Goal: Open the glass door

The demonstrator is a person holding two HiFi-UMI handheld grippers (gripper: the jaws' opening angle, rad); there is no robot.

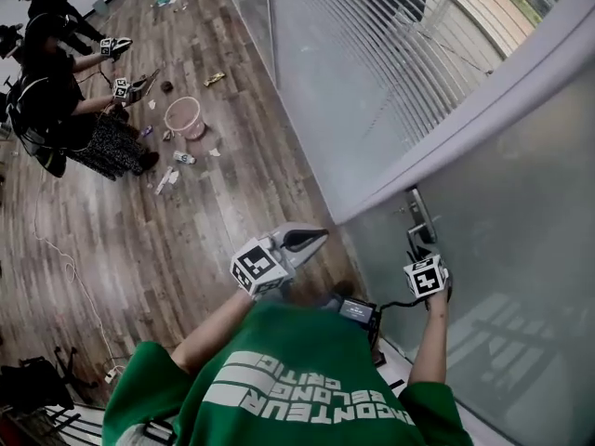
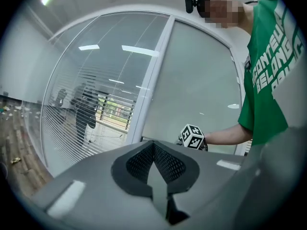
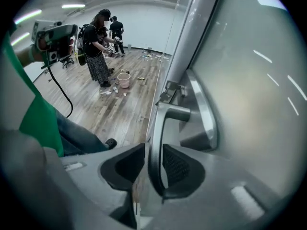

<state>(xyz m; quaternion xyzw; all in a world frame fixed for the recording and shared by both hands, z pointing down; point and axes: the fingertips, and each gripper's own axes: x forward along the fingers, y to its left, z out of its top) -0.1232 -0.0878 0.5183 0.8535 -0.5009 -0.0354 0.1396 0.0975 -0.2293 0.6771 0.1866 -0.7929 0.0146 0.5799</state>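
- Right gripper (image 3: 154, 157) (image 1: 421, 245): I read its jaws as standing wide. The lever of the door handle (image 3: 163, 116) (image 1: 418, 214) runs between them. The cross-hatched black pads (image 3: 178, 166) are not clamped on it: the right pad lies close beside the lever, and a gap shows on the left side.
- Door handle: smooth brushed metal, a rounded bar bent at a right angle out of a long, round-ended backplate (image 3: 207, 113).
- Glass door (image 1: 521, 249) (image 3: 259, 71) (image 2: 201, 80): a frosted, pale grey-green pane, matt and flat, directly ahead of me at the right. The handle sits at its left edge.
- Frame (image 1: 483, 100): a smooth pale metal post separating the door from the neighbouring glass wall (image 1: 372, 63), which carries fine horizontal stripes.
- Left gripper (image 1: 314, 238) (image 2: 153, 145): jaws brought together and empty, the mesh-textured pads meeting at the tip. It is held level, well left of the handle. In its own view the right gripper's checkered marker cube (image 2: 193, 136) shows against the door.
- Floor (image 1: 232, 221): dark wood-grain planks with scraps scattered on them.
- Background: a round pink bucket (image 1: 184, 116) on the planks, beside a person (image 1: 65, 110) in dark clothing.
- Foreground: a green shirt (image 1: 297, 379) printed with white lettering.
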